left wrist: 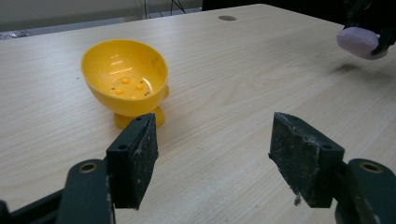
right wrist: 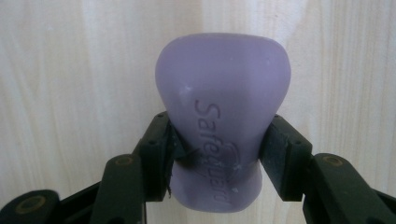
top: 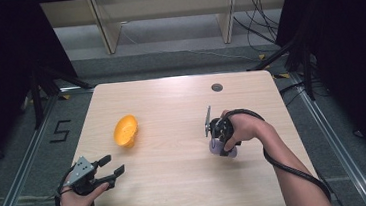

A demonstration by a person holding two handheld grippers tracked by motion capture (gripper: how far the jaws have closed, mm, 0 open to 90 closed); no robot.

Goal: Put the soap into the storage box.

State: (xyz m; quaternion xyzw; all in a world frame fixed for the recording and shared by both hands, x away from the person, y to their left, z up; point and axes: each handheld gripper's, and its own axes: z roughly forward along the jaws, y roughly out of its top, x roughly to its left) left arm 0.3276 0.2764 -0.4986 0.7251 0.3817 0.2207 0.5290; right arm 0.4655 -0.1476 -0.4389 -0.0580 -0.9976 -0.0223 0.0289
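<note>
A lilac bar of soap (right wrist: pixel 223 112) stamped "Safeguard" is clamped between the jaws of my right gripper (right wrist: pixel 215 154), which points down at the table. From the high view that gripper (top: pixel 219 144) hangs right of centre with the soap (top: pixel 217 147) just above the wood. The soap (left wrist: pixel 357 42) also appears at the top right of the left gripper view, lifted over its shadow. A yellow footed bowl (top: pixel 125 130) stands left of centre, tipped toward me; its inside (left wrist: pixel 125 77) has small holes. My left gripper (top: pixel 109 169) is open near the front left corner, aimed at the bowl, its pads (left wrist: pixel 136 156) bare.
The wooden table (top: pixel 178 183) has a round grommet hole (top: pixel 217 87) near its far edge. Black cables trail from both grippers. Beyond the table lie grey floor, rails, stands and wooden frame legs.
</note>
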